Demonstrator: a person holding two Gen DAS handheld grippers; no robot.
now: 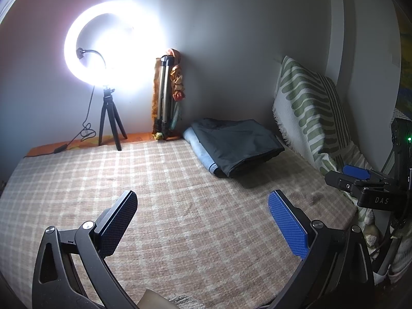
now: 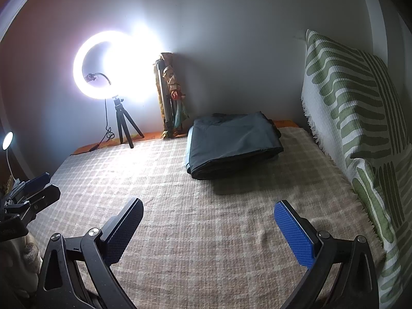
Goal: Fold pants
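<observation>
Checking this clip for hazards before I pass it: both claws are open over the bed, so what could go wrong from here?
1. The dark folded pants lie on a light blue garment; a claw may pinch both.
2. Reaching there passes the ring light tripod and its cable, which might snag.
3. The left claw and right claw are close together and could collide.

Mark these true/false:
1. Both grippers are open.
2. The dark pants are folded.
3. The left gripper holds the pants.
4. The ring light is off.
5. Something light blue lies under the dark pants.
1. True: left gripper and right gripper both have jaws spread, nothing between them.
2. True: the dark pants lie in a folded stack on the bed.
3. False: it hovers over bare bed, apart from the pants.
4. False: the ring light is glaring.
5. True: a light blue garment shows beneath.
</observation>
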